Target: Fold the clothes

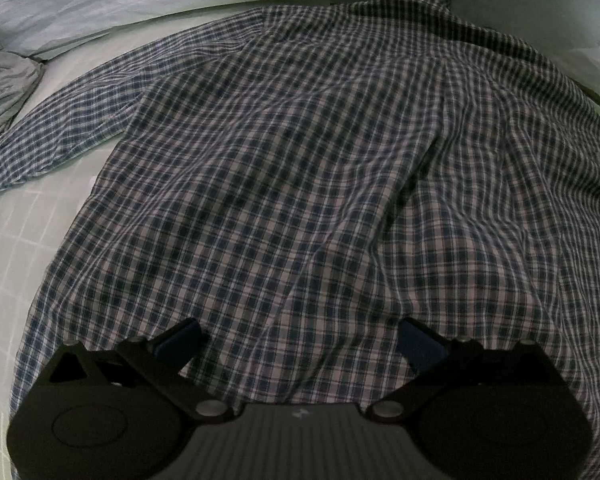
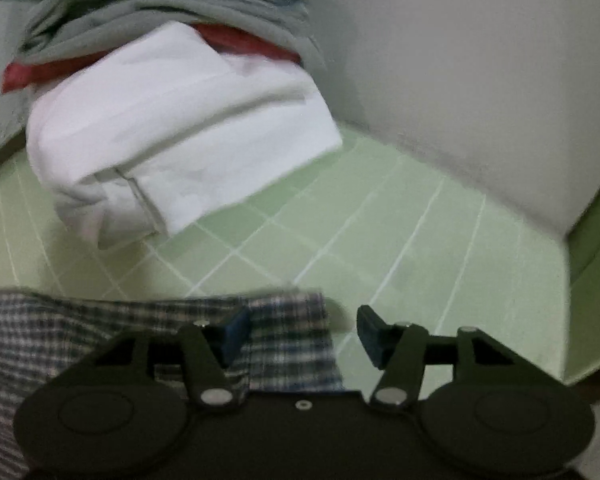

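Observation:
A blue-and-white checked shirt (image 1: 320, 184) lies spread across the green grid mat (image 1: 4, 240), one sleeve (image 1: 60, 128) stretched out to the left. My left gripper (image 1: 300, 344) hovers over the shirt's near part with its jaws wide open and nothing between the pads. In the right wrist view a corner of the same checked shirt (image 2: 292, 340) lies flat on the mat (image 2: 420, 260). My right gripper (image 2: 302, 334) stands open over that corner; the left pad is above the cloth, the right pad above bare mat, neither pressing on it.
A stack of folded clothes sits beyond the right gripper: a white piece (image 2: 180, 132) in front, red (image 2: 240, 42) and grey (image 2: 160, 4) pieces behind. A grey garment (image 1: 4, 80) lies at the far left. A pale wall (image 2: 480, 80) borders the mat; its edge (image 2: 568, 312) runs at right.

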`<move>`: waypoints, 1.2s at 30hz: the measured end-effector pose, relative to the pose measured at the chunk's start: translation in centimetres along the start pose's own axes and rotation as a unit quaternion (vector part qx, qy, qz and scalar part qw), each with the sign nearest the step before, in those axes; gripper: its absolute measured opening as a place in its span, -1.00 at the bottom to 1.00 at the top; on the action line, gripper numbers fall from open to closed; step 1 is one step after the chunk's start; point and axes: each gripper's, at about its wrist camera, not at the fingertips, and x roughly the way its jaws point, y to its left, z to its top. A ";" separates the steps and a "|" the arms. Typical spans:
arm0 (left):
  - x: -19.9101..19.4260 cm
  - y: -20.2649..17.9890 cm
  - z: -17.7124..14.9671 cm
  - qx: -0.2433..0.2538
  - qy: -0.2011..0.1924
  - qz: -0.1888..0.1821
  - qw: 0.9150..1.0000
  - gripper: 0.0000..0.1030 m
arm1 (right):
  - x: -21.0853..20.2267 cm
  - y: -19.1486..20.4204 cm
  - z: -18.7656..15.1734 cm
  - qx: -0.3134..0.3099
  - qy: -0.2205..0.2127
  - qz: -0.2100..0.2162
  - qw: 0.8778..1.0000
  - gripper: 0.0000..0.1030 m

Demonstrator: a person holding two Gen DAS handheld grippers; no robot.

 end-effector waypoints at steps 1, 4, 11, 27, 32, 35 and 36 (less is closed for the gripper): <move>0.0 0.0 0.1 0.000 0.001 0.000 1.000 1.00 | -0.7 0.7 0.1 -0.023 -0.015 -0.008 1.000 0.37; 0.0 0.1 0.3 -0.004 0.004 0.001 1.000 1.00 | -3.8 2.9 0.1 -0.072 -0.058 0.018 0.996 0.70; 0.3 0.3 1.2 0.003 0.012 -0.002 1.000 1.00 | -7.8 11.6 1.0 -0.103 -0.090 0.191 0.972 0.90; 2.8 3.2 6.3 -0.064 -0.015 0.026 0.997 1.00 | -5.6 43.6 3.0 -0.376 0.001 0.503 0.778 0.68; 2.8 3.4 6.3 -0.062 -0.027 0.027 0.997 1.00 | -4.0 48.6 3.3 -0.422 0.057 0.518 0.742 -0.90; 2.8 3.6 6.4 -0.061 -0.033 0.028 0.997 1.00 | -3.5 50.3 3.6 -0.425 0.037 0.506 0.749 -0.94; 2.8 3.6 6.4 -0.061 -0.035 0.028 0.997 1.00 | -3.3 51.0 3.5 -0.428 0.029 0.500 0.753 -0.94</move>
